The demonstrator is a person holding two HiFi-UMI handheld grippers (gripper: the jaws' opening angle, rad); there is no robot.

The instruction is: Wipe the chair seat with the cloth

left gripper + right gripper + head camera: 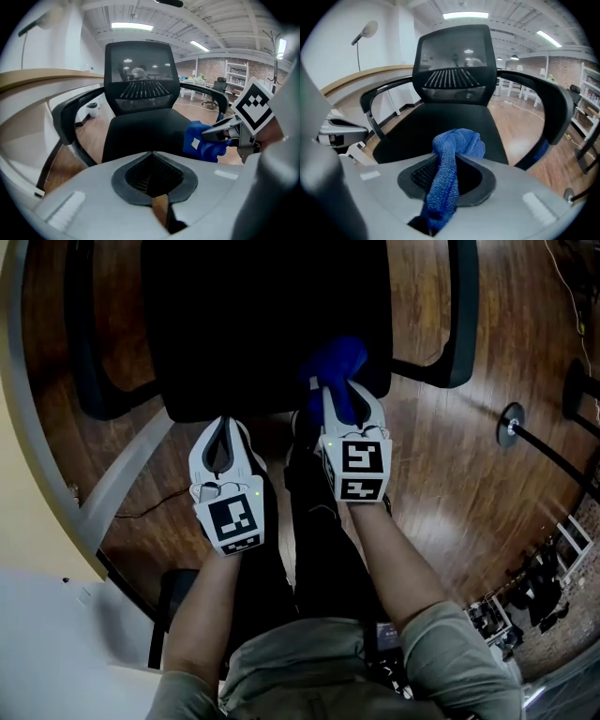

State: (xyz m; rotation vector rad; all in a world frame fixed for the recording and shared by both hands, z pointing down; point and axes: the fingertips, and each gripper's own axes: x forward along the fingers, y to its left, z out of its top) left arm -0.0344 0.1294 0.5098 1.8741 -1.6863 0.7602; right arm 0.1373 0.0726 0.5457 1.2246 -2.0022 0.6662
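A black office chair faces me, its seat dark and bare. My right gripper is shut on a blue cloth, which bunches out past the tips over the seat's front right part. The left gripper view shows that cloth and the right gripper beside the seat's right edge. My left gripper is shut with nothing in it, its tips at the seat's front edge, left of the cloth.
Two curved black armrests flank the seat, and the mesh backrest rises behind it. A curved pale desk edge runs along the left. On the wooden floor stand a round stand base at right and clutter at far right.
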